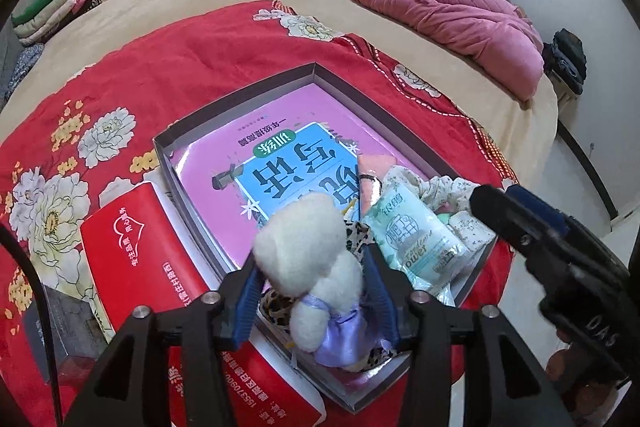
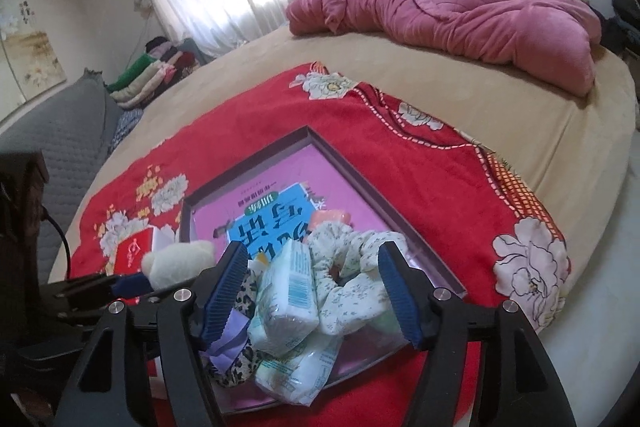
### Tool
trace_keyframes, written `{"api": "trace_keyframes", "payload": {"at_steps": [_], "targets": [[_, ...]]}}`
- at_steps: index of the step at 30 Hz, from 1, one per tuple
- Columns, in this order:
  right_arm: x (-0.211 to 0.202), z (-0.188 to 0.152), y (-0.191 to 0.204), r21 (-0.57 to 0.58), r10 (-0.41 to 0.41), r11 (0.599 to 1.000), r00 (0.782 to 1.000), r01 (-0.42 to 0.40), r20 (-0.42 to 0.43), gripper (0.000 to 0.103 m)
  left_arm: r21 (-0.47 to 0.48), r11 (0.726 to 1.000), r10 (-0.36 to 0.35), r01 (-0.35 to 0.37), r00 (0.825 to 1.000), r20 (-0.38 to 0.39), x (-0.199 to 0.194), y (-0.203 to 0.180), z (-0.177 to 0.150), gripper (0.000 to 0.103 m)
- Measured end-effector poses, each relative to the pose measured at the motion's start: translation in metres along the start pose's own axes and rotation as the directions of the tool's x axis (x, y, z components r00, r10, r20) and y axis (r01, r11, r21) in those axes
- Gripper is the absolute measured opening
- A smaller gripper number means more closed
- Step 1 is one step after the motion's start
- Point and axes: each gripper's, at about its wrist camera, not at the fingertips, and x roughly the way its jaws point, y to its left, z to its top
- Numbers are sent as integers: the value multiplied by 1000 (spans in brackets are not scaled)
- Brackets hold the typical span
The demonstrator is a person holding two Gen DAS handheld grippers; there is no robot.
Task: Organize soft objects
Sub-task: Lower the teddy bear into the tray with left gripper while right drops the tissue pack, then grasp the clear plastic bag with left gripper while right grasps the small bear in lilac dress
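Over box [image 1: 182,143] | left gripper [image 1: 310,269] – parted around plush toy [image 1: 316,247] | right gripper [image 2: 310,287] – released above tissue pack [image 2: 286,303]

White plush toy [image 1: 308,247], perhaps lilac-ribboned; red floral blanket [image 1: 192,67]

One grey tray [image 1: 192,131], one pink book [image 1: 280,131], one white plush toy [image 1: 308,239], two tissue packs [image 2: 288,307], one floral scrunchie [image 2: 352,267], one red box [image 1: 140,247].

L gripper [image 1: 310,287] jaws sitting either side of white plush toy [image 1: 310,247], contact unclear. Toy lying in grey box [image 1: 240,95] on pink book [image 1: 280,163], tissue pack [image 1: 416,235] beside.
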Motion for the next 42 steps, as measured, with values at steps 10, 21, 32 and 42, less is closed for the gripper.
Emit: {"api": "trace_keyframes", "payload": {"at_steps": [10,21,32,42], "targets": [[-21,7,-2,24,-9,1000,999,8,46,71,-26,999,-18,19,999,35,-15,6,-2,68],[-52,11,35,-67,60,996,994,-54,87,74,-139,990,30,-9,988,151,-87,59,-14,69],[-67,-30,157,-388,182,907,983,-167,2,74,-311,943,158,-120,983,98,-138,160,-85,69],[-41,-105,231,-580,138,787,976,-210,-166,74,-402,905,161,-136,986,29,-134,217,-153,69]]}}
